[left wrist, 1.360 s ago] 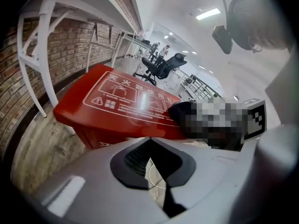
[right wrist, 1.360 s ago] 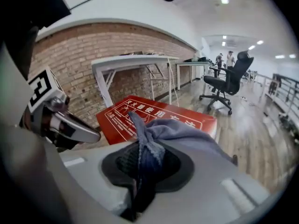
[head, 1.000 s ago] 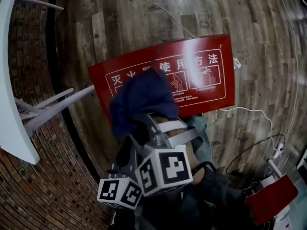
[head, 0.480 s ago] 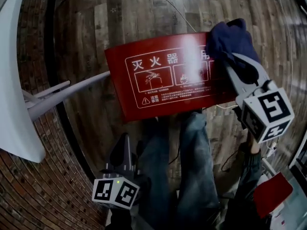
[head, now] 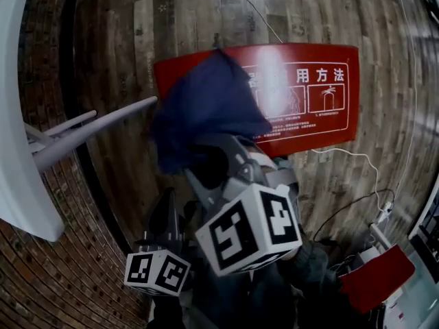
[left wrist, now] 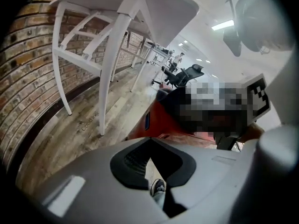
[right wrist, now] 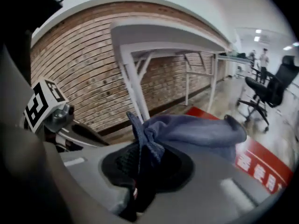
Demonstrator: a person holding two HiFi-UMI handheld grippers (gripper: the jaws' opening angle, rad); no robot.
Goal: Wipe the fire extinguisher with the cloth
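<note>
The fire extinguisher is a flat red box (head: 309, 108) with white printed instructions, lying on the wooden floor. A dark blue cloth (head: 206, 108) covers its left part. My right gripper (head: 209, 153) is shut on that cloth, its tips buried in the folds. In the right gripper view the cloth (right wrist: 191, 129) bunches out of the jaws of the right gripper (right wrist: 145, 155) above the red box (right wrist: 261, 167). My left gripper (head: 168, 208) hangs low at the left, away from the box. Its jaws meet with nothing between them in the left gripper view (left wrist: 149, 143).
A white table (head: 20, 149) with slanted legs (head: 89, 139) stands at the left, beside a brick wall (right wrist: 79, 64). A white cable (head: 343, 157) trails right of the box. Another red item (head: 377, 279) lies at the lower right. An office chair (right wrist: 264, 90) stands further off.
My right gripper swept the cloth from the box's left part to its right end, then back to the left. The left gripper stayed low at the left, shifting slightly.
</note>
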